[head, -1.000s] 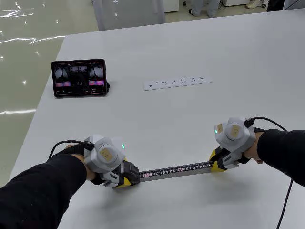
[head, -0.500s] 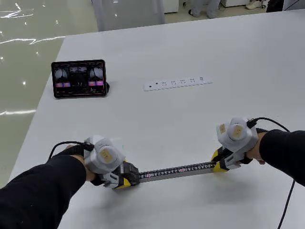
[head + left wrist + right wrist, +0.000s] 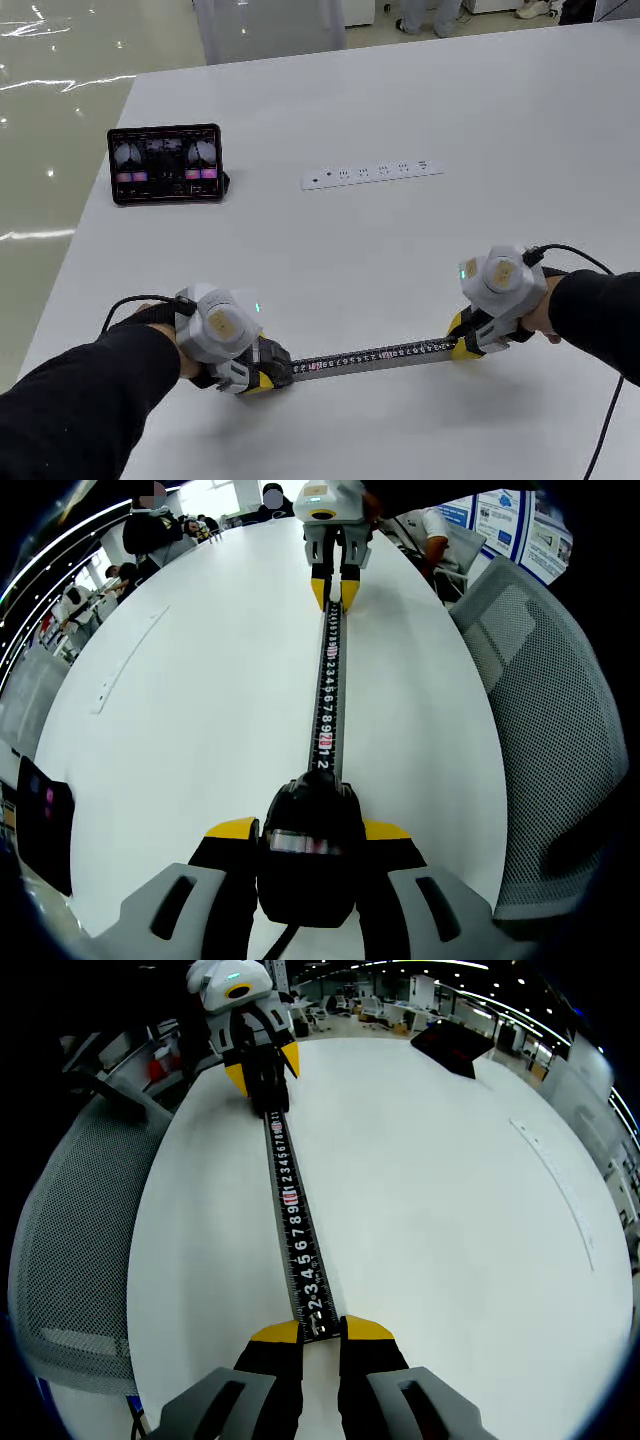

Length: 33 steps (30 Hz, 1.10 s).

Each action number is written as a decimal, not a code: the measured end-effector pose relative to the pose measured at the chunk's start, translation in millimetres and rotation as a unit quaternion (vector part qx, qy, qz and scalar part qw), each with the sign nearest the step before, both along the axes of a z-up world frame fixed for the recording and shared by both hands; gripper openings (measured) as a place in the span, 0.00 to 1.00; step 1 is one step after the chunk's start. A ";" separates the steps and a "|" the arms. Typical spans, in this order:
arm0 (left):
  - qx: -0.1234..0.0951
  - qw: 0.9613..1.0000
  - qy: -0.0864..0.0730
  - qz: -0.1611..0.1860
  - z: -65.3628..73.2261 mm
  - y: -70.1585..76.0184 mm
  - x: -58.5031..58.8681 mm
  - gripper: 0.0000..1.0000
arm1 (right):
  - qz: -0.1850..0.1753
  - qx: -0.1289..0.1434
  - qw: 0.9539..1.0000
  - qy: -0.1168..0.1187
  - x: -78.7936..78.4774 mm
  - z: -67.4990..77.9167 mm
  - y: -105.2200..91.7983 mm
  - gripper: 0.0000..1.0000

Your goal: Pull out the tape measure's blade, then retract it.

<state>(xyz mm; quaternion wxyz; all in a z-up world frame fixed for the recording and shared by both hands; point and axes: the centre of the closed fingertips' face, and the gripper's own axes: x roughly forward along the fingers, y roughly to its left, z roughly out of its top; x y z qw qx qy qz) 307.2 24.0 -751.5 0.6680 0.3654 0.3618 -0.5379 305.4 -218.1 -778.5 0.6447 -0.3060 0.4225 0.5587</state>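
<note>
Between the two tools the blade (image 3: pixel 370 357) runs taut, low over the table (image 3: pixel 400 240). Left tool (image 3: pixel 310 830) is clamped round the chunky tape measure case (image 3: pixel 308 865); right tool (image 3: pixel 310 1332) pinches the blade's tip, seemingly at the hook. Thin springy steel, I'd judge, slick and sharp-edged: hold the rigid case firm and steer the tip back slowly.

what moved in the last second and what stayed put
The right hand-held gripper, shut on the tip of the blade, slid a little further to the person's right, drawing out slightly more blade. The left hand-held gripper kept the tape measure case clamped in the same spot. The tablet and power strip did not move.
</note>
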 end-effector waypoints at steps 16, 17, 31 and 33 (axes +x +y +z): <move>-0.002 1.000 -0.001 0.002 0.0 0.1 0.4 0.33 | -0.004 0.000 1.000 0.000 0.5 0.3 -1.7 0.09; -0.002 1.000 -0.001 0.002 0.0 0.2 0.4 0.33 | -0.003 0.000 1.000 0.000 0.4 0.3 -1.4 0.09; -0.025 0.999 -0.013 0.021 -4.8 -0.7 5.5 0.36 | 0.030 -0.026 0.999 -0.022 -1.2 -0.8 -0.9 0.11; -0.026 0.999 -0.016 0.027 -5.7 -0.9 6.1 0.37 | 0.033 -0.029 0.999 -0.025 -1.0 -1.0 -1.3 0.11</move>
